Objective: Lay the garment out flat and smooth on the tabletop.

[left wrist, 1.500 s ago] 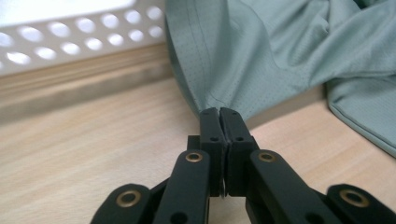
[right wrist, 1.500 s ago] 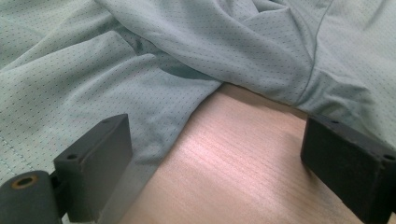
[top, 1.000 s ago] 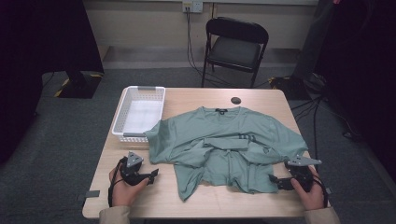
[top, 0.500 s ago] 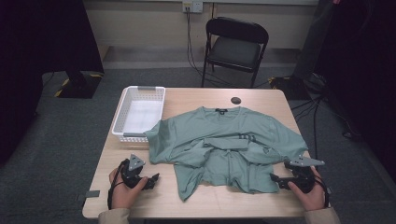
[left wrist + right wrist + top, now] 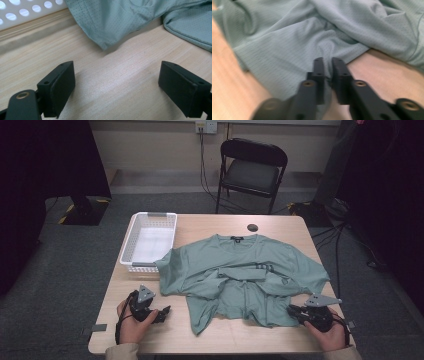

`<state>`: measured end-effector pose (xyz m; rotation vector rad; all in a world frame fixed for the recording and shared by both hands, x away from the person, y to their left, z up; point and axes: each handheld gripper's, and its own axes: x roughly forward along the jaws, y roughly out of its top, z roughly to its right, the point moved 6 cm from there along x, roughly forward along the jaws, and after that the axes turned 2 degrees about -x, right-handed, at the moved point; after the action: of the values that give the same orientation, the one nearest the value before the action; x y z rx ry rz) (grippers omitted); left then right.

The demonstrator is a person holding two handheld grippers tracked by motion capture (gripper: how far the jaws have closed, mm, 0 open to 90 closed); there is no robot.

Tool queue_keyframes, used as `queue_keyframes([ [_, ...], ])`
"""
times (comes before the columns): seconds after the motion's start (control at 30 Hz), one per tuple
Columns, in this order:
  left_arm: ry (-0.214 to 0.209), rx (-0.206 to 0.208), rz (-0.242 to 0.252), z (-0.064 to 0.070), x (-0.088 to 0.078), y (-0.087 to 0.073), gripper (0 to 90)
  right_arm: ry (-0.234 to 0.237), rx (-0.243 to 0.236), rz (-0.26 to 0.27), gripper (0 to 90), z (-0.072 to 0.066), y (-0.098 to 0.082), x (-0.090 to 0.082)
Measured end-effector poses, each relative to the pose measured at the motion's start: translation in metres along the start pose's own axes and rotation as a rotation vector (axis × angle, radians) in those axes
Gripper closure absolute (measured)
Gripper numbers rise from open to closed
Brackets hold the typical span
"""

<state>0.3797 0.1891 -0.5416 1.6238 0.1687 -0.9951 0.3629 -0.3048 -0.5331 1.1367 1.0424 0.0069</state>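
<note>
The right gripper (image 5: 328, 75) is seen closed on the near hem of the green T-shirt (image 5: 240, 270), its jaws having just been closing with a fold of the dotted mesh fabric pinched between them. The garment is spread rumpled across the table's (image 5: 165, 340) middle, collar away from the person. Compared with a second ago, the left gripper (image 5: 117, 87) is unchanged in place, jaws wide over bare wood just short of a sleeve edge, with the white basket (image 5: 150, 240) beyond.

no readable text or labels anywhere
</note>
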Motion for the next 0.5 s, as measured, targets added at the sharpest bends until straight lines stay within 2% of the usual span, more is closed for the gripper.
queue_keyframes([
  [0.17, -0.001, 0.001, 0.000, 0.000, 0.000, 0.000, 13.7, 0.051, -0.006, -0.016, 88.0, -0.009, -0.014, -0.018],
  [0.2, -0.001, 0.001, 0.000, 0.000, 0.000, 0.000, 13.7, 0.080, -0.001, -0.009, 87.9, -0.013, -0.021, -0.027],
  [0.3, -0.001, 0.001, 0.000, 0.000, 0.000, 0.000, 13.6, 0.096, 0.002, -0.008, 87.9, -0.017, -0.029, -0.035],
  [0.37, -0.001, 0.002, 0.000, 0.000, 0.000, 0.000, 13.6, 0.122, -0.007, -0.016, 87.4, -0.022, -0.036, -0.044],
  [0.4, -0.001, 0.002, 0.000, 0.000, 0.000, 0.000, 13.6, 0.112, -0.007, -0.006, 83.4, -0.022, -0.036, -0.046],
  [0.43, -0.001, 0.002, 0.000, 0.000, 0.000, 0.000, 13.6, 0.112, -0.007, -0.006, 83.4, -0.022, -0.036, -0.046],
  [0.47, -0.001, 0.002, 0.000, 0.000, 0.000, 0.000, 13.6, 0.067, 0.007, 0.034, 64.6, -0.017, -0.031, -0.047],
  [0.5, 0.000, 0.002, 0.000, 0.000, 0.000, 0.000, 13.6, 0.067, 0.007, 0.034, 64.6, -0.017, -0.031, -0.047],
])
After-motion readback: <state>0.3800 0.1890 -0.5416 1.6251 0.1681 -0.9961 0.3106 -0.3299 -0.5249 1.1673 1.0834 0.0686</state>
